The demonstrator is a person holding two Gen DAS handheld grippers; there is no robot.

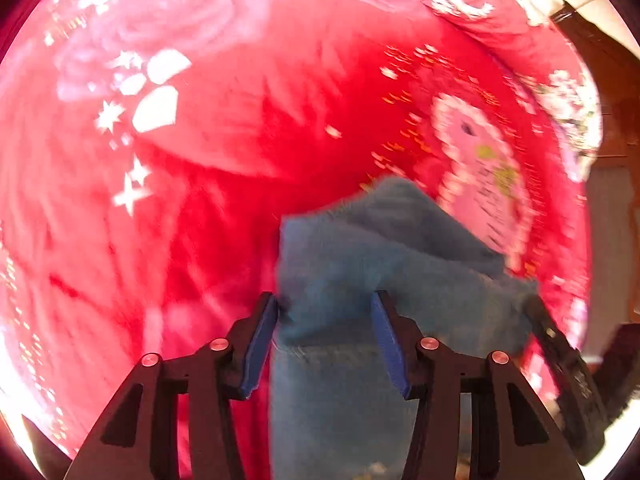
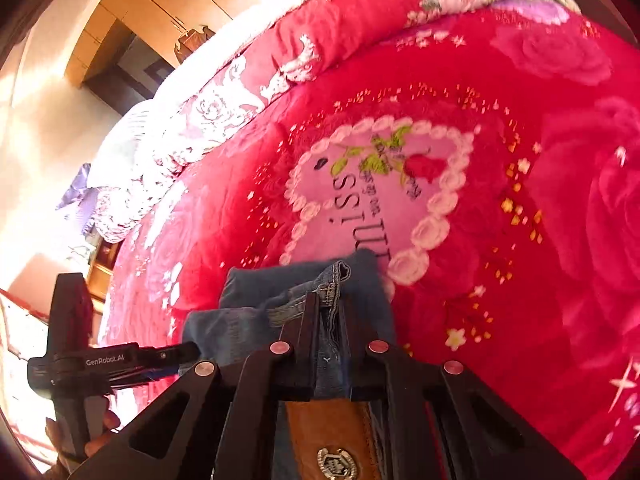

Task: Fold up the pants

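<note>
Two sets of fingers carry the jeans (image 1: 384, 264) above the bed. The right fingers (image 2: 330, 304) are pinched nearly shut on a seamed denim edge, with a brown belt (image 2: 332, 436) just under them. The left fingers (image 1: 324, 308) stand about half open with bunched denim between the blue pads (image 1: 260, 344); whether they press it is unclear. A red rose-print blanket (image 1: 240, 140) lies beneath.

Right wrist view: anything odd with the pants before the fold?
Yes. A brown leather belt with a metal buckle is threaded in the jeans, right below the right gripper, whose jaws are clamped on the waistband denim. It will bulk the fold. The jeans hang bunched over the red blanket, not flat.
</note>
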